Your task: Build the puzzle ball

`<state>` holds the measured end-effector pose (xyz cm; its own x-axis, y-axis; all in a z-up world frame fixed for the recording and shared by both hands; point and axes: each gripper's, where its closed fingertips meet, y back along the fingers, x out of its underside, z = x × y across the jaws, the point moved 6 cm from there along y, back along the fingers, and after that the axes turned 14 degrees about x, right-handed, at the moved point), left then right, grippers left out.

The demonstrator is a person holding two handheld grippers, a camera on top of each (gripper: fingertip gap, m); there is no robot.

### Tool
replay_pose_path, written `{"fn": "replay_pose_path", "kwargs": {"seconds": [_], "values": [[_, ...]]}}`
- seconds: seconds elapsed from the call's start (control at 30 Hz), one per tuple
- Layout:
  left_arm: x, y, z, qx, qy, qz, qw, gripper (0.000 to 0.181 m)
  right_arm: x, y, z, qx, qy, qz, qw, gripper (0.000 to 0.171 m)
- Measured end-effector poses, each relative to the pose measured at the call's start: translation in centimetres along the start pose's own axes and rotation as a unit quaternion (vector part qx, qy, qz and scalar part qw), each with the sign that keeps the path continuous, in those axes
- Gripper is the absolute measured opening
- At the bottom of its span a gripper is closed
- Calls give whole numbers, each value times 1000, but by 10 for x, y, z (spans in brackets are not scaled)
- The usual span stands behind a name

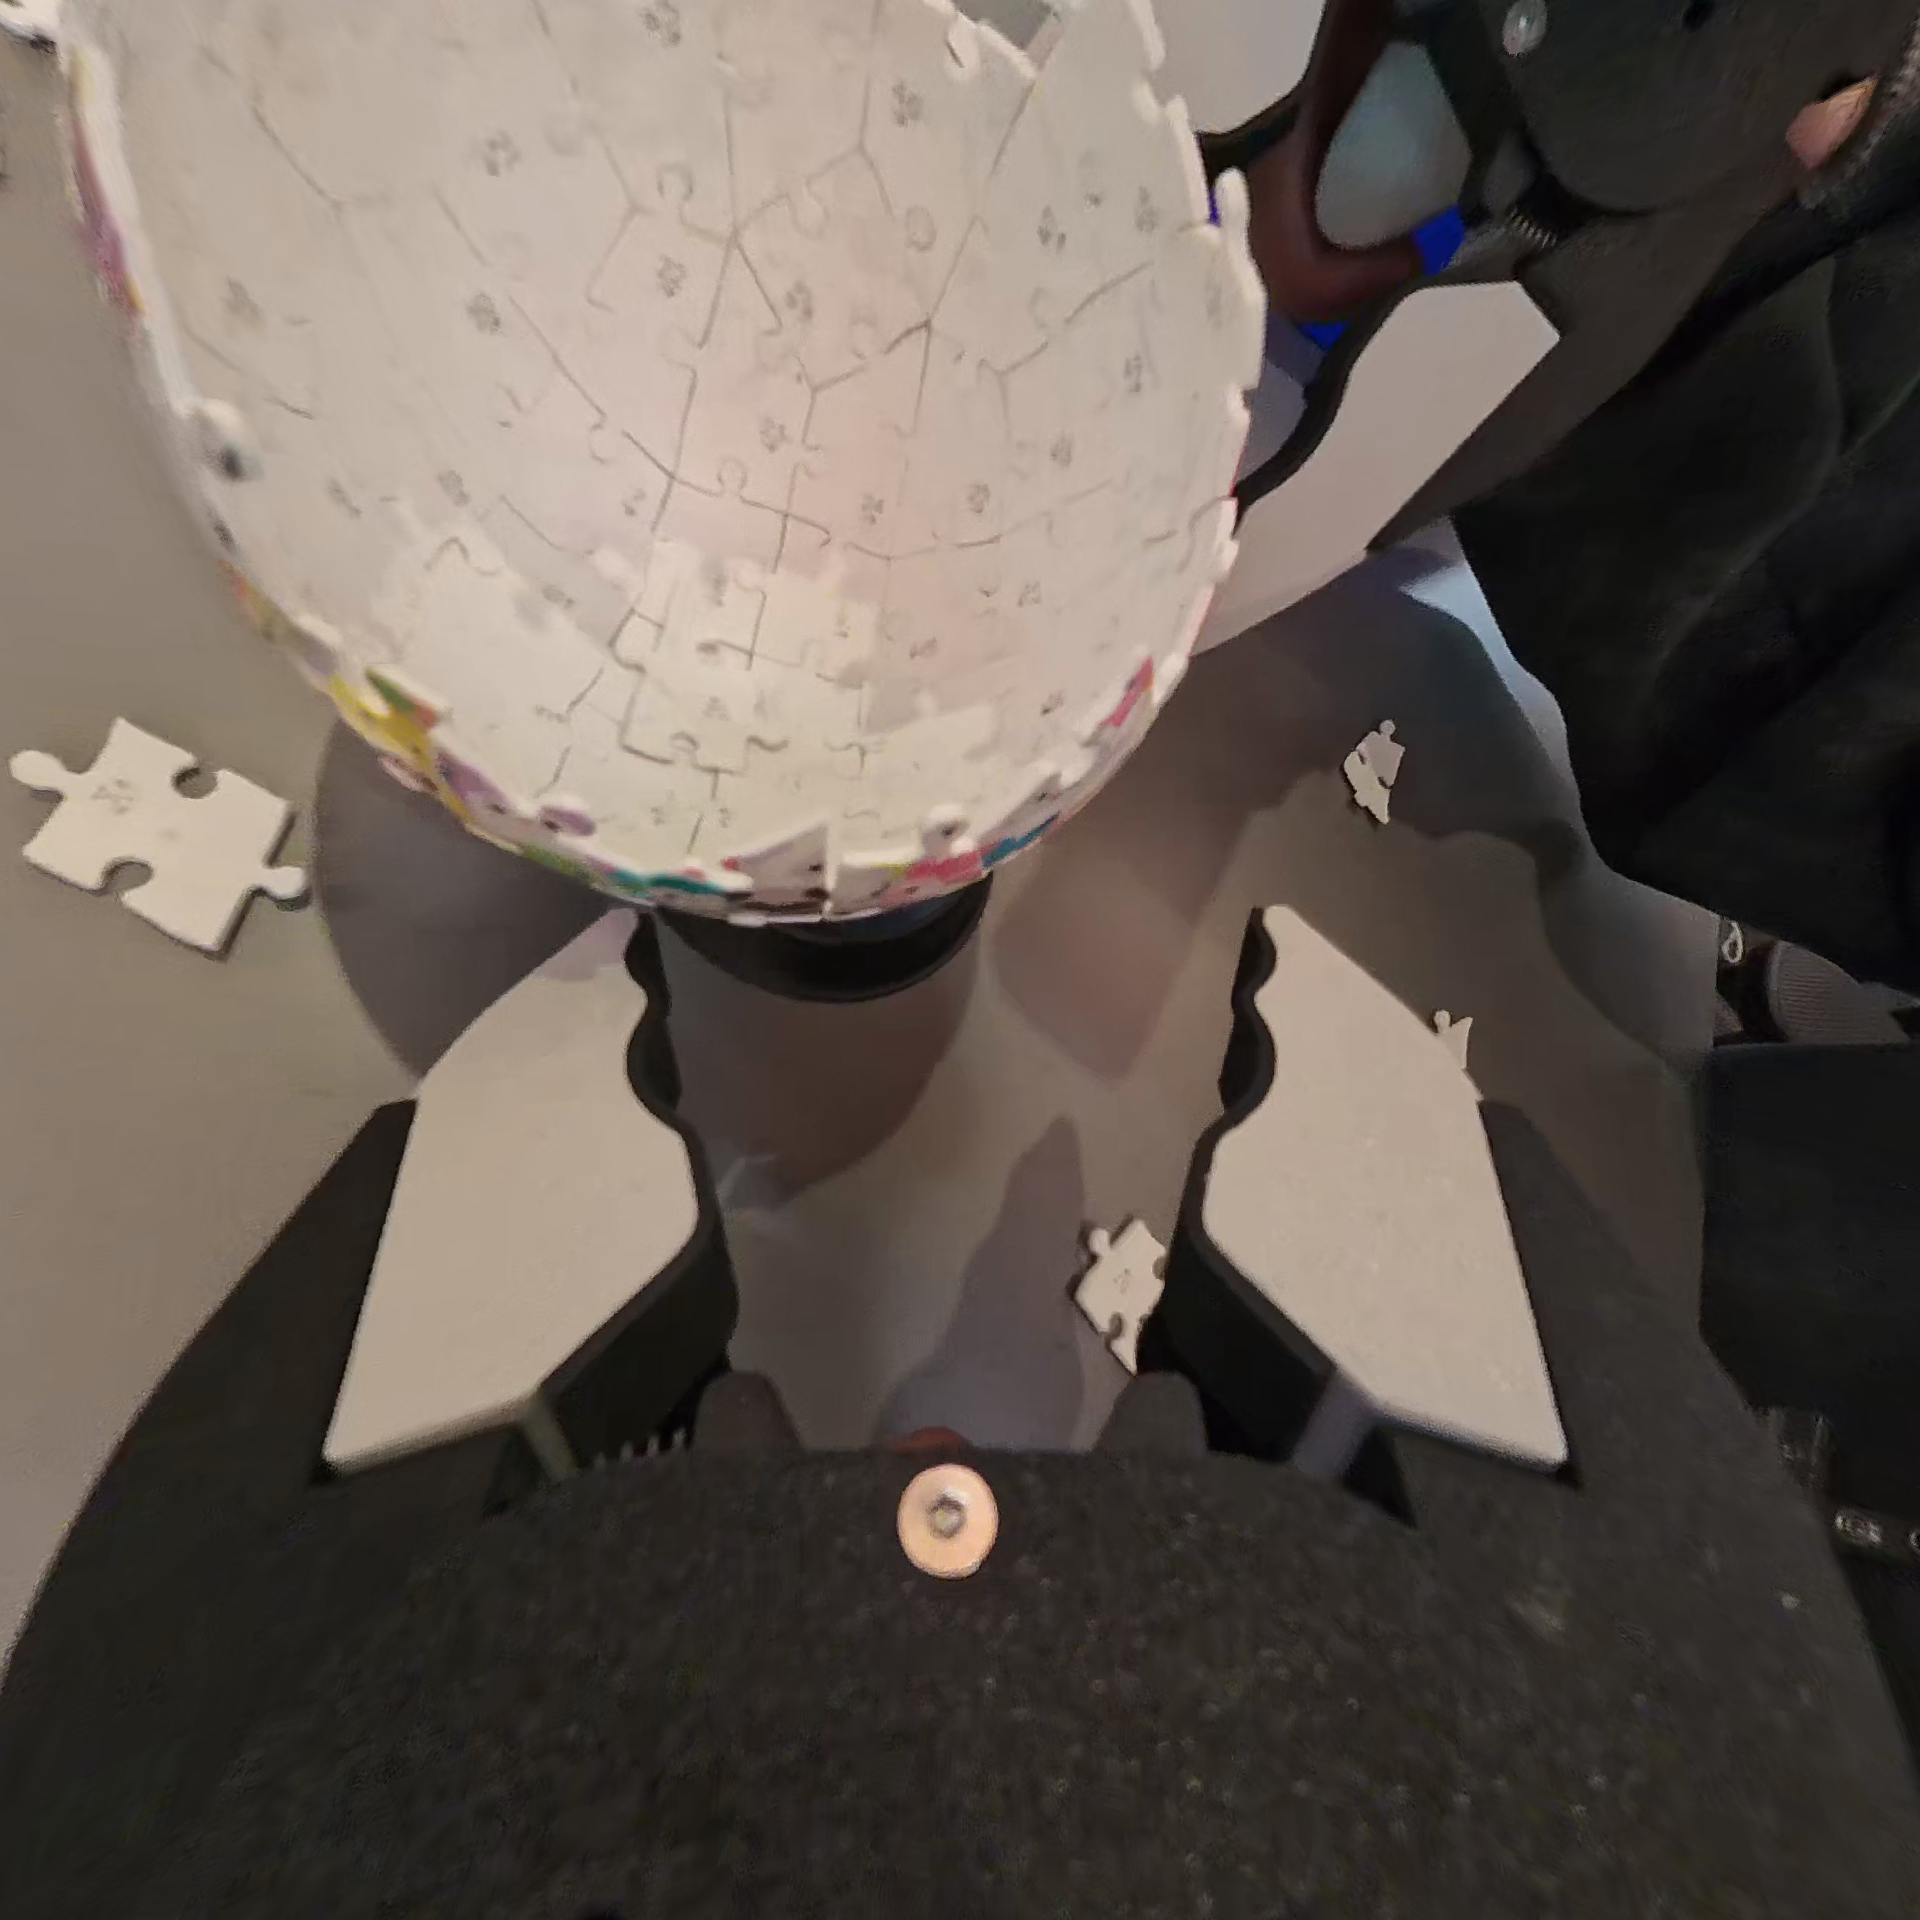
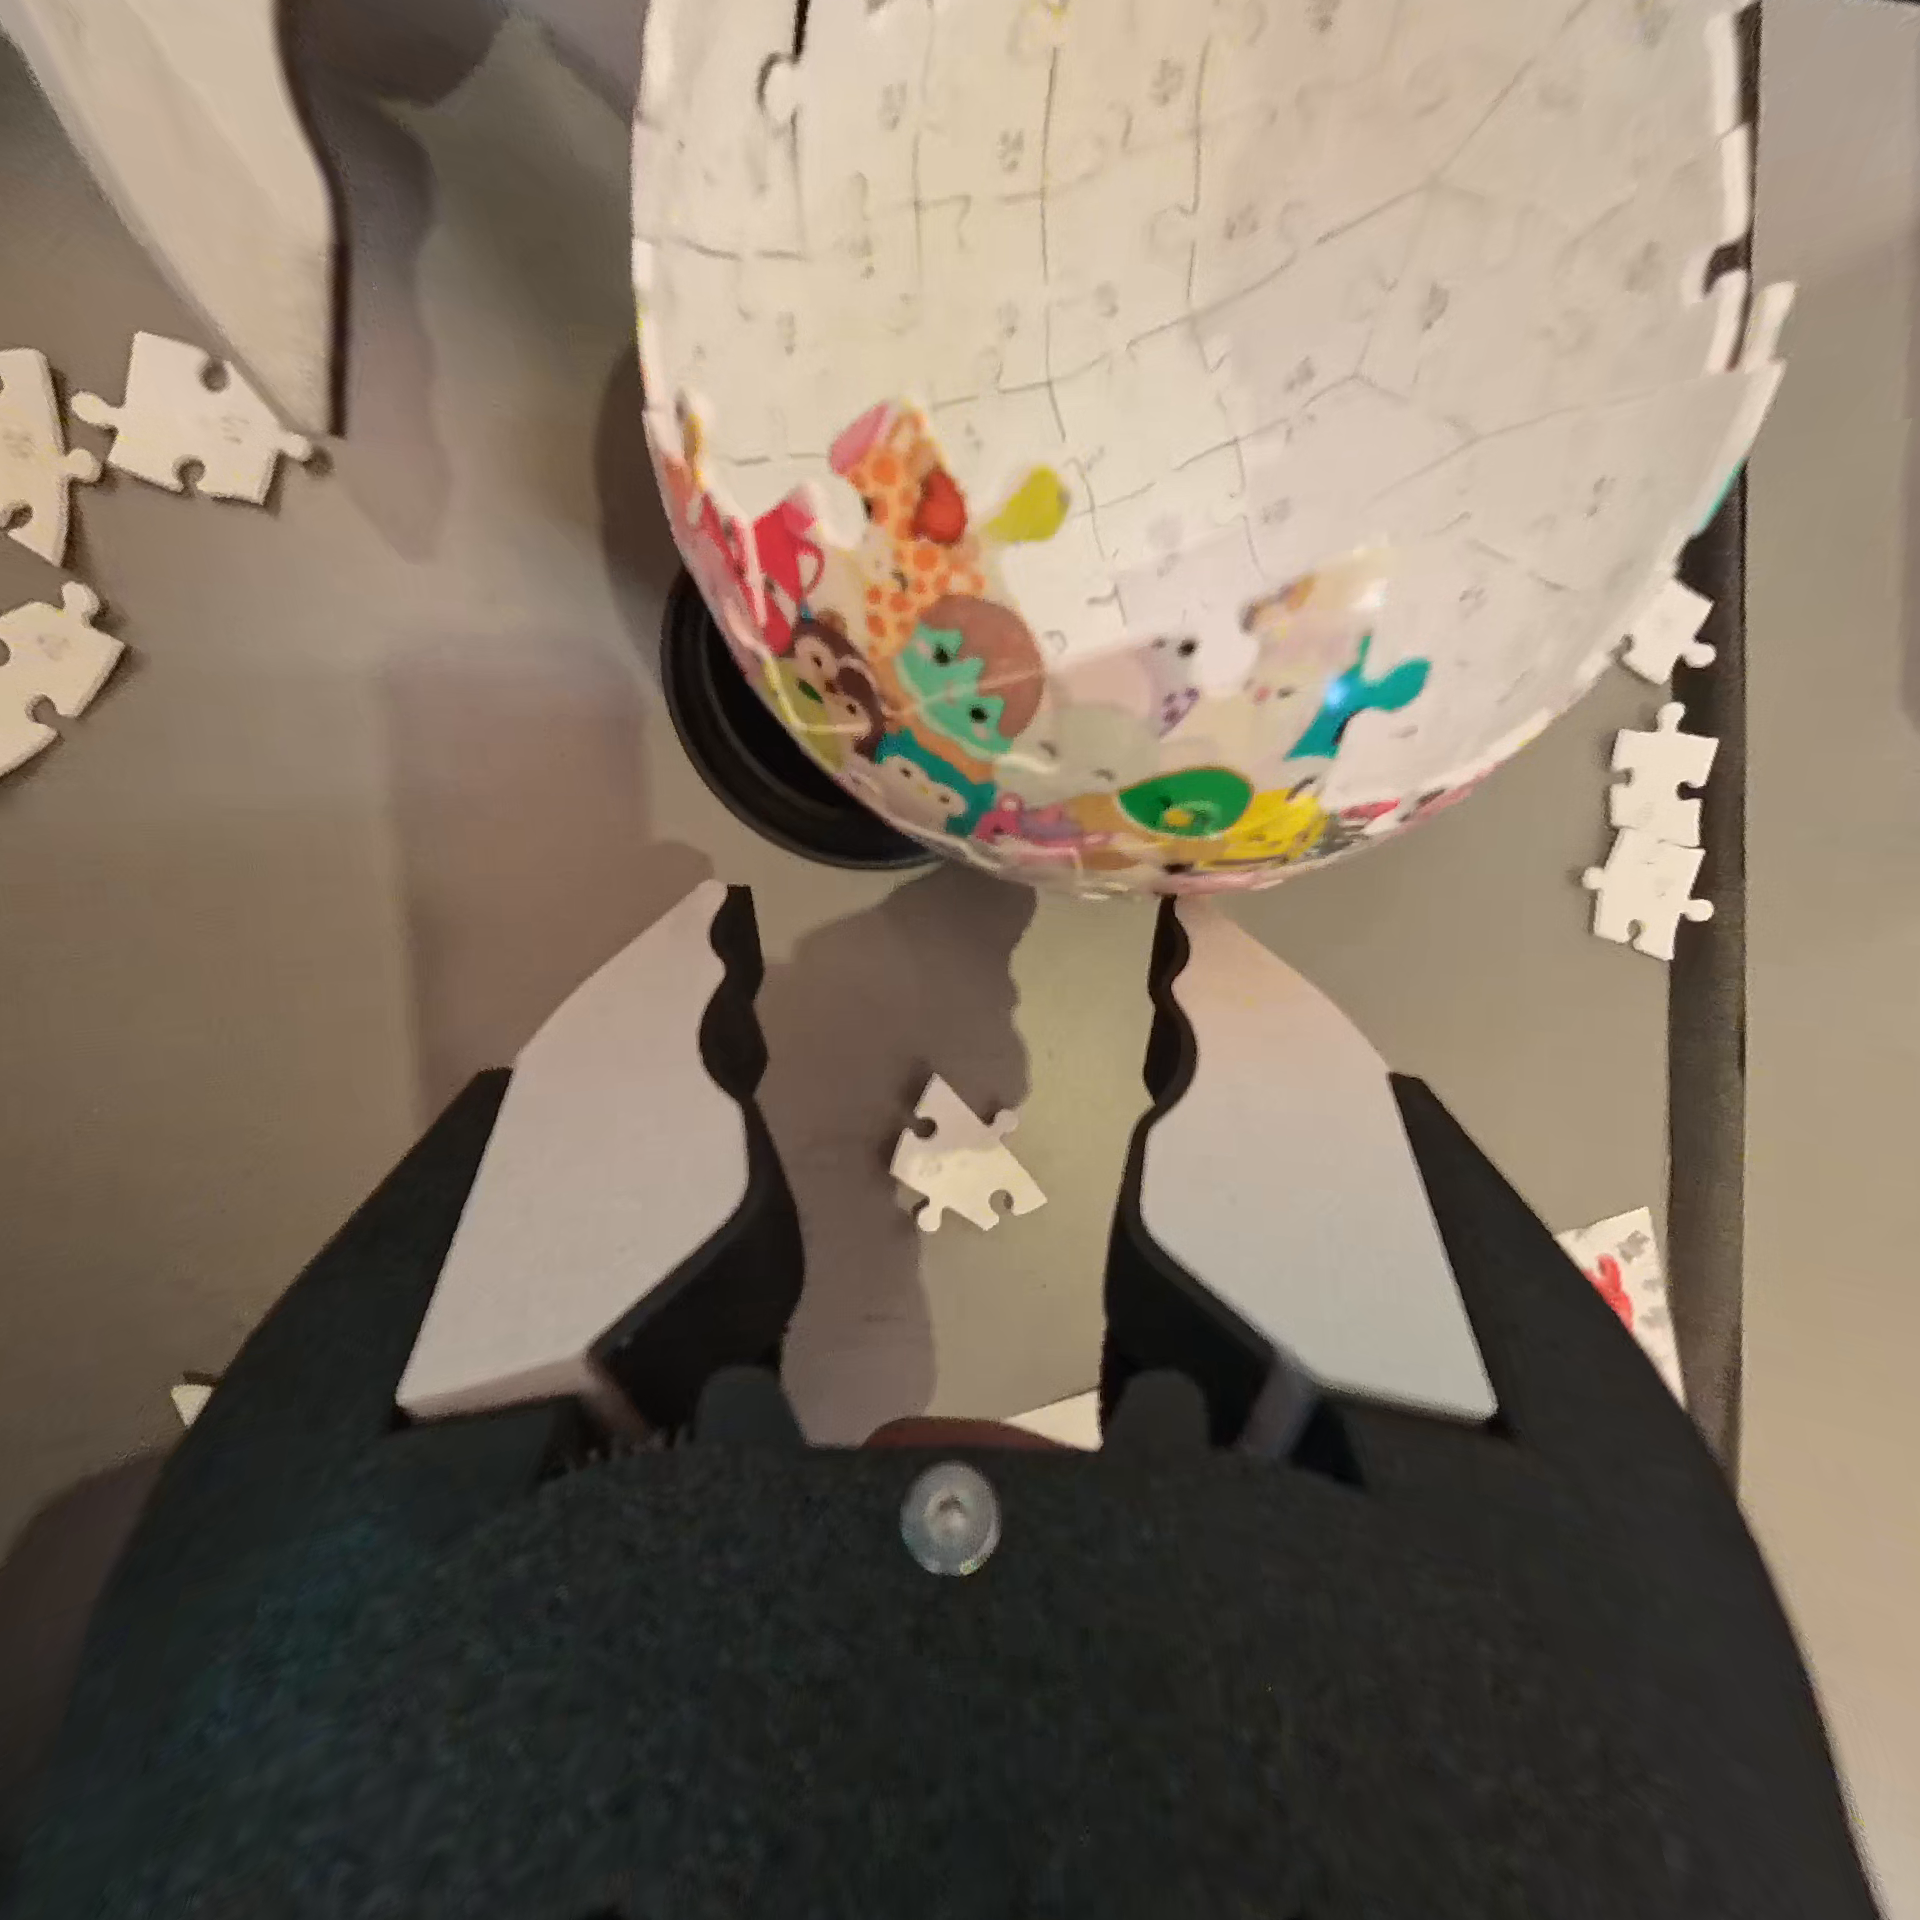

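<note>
Half-built puzzle ball, a white-inside, cartoon-printed shell on a black ring stand, sits just beyond both grippers' tips. Left gripper and right gripper hold their fingers apart, empty. Loose white puzzle pieces lie around on the grey table.

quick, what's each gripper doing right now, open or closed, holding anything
Left gripper: open, empty, just short of the puzzle ball.
Right gripper: open, empty, above a loose puzzle piece.
</note>
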<state>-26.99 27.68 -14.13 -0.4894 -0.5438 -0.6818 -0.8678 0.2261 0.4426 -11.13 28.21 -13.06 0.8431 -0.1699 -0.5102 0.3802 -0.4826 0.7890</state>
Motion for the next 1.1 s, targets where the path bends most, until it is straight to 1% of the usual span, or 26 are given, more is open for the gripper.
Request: {"fn": "replay_pose_path", "kwargs": {"seconds": [0.17, 0.23, 0.27, 0.3, 0.33, 0.37, 0.4, 0.47, 0.53, 0.57, 0.6, 0.63, 0.67, 0.7, 0.77, 0.83, 0.93, 1.07, 1.1], "values": [[9, 1, -4, -1, 0, 17, 1000, 103, 8, -1, 0, -1, -1, 14, 1000, 74], [18, 6, 0, -12, -4, 36, 999, 102, 15, -1, -2, -4, 2, 26, 1000, 74], [22, 10, 6, -24, -14, 53, 998, 99, 18, 0, -5, -10, 5, 28, 1000, 71], [24, 15, 13, -35, -26, 73, 996, 86, 19, 2, -9, -24, 4, 26, 999, 66], [24, 20, 20, -40, -38, 94, 994, 66, 19, 3, -14, -42, -4, 19, 999, 66], [22, 23, 26, -36, -50, 115, 991, 52, 19, 3, -20, -59, -15, 9, 998, 68], [17, 25, 31, -23, -63, 135, 989, 53, 19, 1, -28, -72, -26, 4, 997, 70], [5, 22, 36, 12, -87, 176, 980, 64, 22, -6, -37, -121, -43, 14, 992, 70], [-8, 18, 39, 40, -104, 219, 969, 78, 17, -12, -38, -190, -70, 10, 979, 75], [-14, 15, 41, 52, -112, 233, 965, 78, 14, -14, -38, -220, -84, 8, 972, 82], [-20, 13, 42, 64, -117, 243, 961, 78, 12, -17, -39, -241, -86, 5, 967, 75], [-26, 11, 44, 75, -117, 253, 957, 78, 9, -20, -40, -253, -92, 1, 963, 73], [-29, 9, 47, 80, -113, 268, 954, 82, 8, -23, -42, -263, -93, 0, 960, 73], [-32, 7, 50, 84, -106, 281, 950, 86, 7, -25, -44, -265, -94, -3, 960, 69], [-35, 7, 54, 95, -95, 295, 946, 78, 6, -28, -49, -262, -97, -3, 960, 68], [-32, 8, 57, 94, -90, 311, 941, 79, 8, -29, -52, -255, -97, -3, 962, 69], [-26, 14, 62, 87, -88, 314, 941, 79, 17, -31, -53, -254, -108, 7, 961, 69], [-15, 37, 71, 76, -84, 310, 944, 79, 20, -34, -45, -238, -144, 9, 961, 73], [-11, 46, 77, 69, -84, 313, 944, 77, 20, -36, -42, -221, -148, 9, 964, 75]]}}
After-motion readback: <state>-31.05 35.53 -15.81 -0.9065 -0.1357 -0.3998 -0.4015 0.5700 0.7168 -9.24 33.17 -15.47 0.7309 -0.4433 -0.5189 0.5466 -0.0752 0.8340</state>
